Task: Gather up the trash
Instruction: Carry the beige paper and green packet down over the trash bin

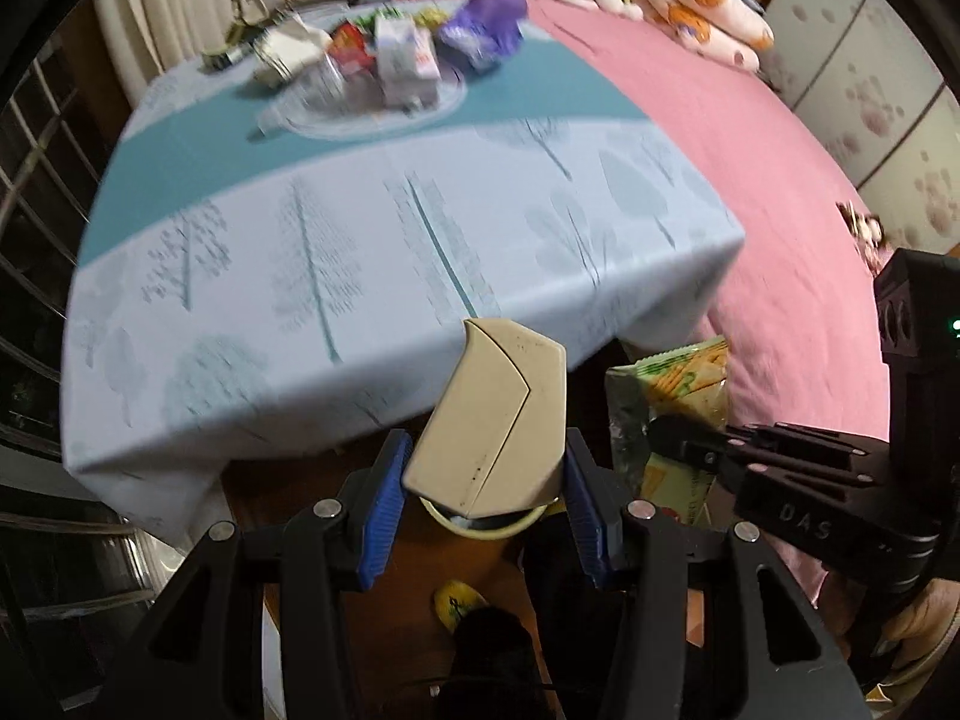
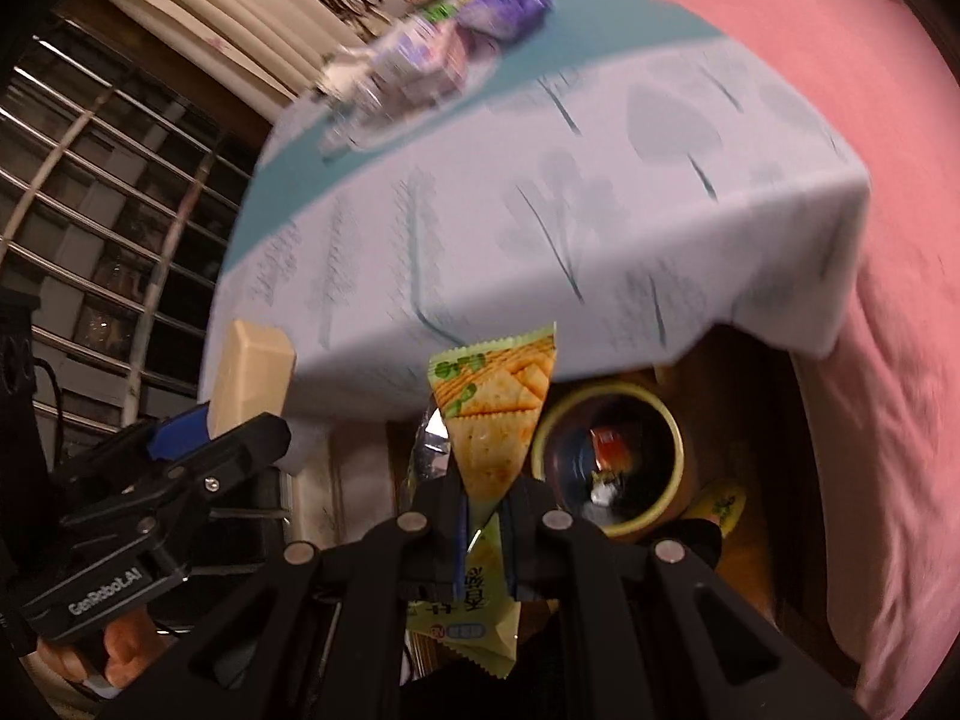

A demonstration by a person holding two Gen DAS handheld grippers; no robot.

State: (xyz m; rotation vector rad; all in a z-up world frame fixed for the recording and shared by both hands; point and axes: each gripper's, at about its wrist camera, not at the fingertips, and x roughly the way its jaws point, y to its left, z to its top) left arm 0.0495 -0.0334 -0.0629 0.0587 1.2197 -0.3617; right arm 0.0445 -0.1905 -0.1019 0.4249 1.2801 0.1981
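While both hands carry a piece of trash at once, the job looks partly done and far from finished. Nearest, the left gripper has its blue-padded fingers clamped on either side of a cream-coloured box, which stands up between them and juts out past their tips. The right gripper has its fingers pressed almost together, pinching a green cracker wrapper near its middle, so that one end sticks up beyond the tips and the other hangs back toward the hand.

Just below and beyond both pairs of fingers stands a round bin with a yellowish rim on the wooden floor. In the right wrist view it sits to the right of the wrapper; in the left wrist view only an arc of its rim shows under the box. Inside it lie a red scrap and something pale, so some trash seems to be in already. Neither held item is over the opening for certain; dropping them is the step at hand, I judge.

Farther off, past the fingertips, the surface under a blue patterned cloth is bare on its near half. At its far end a heap of trash waits: cartons, wrappers, a purple bag, blurred here. That heap is what remains to collect.
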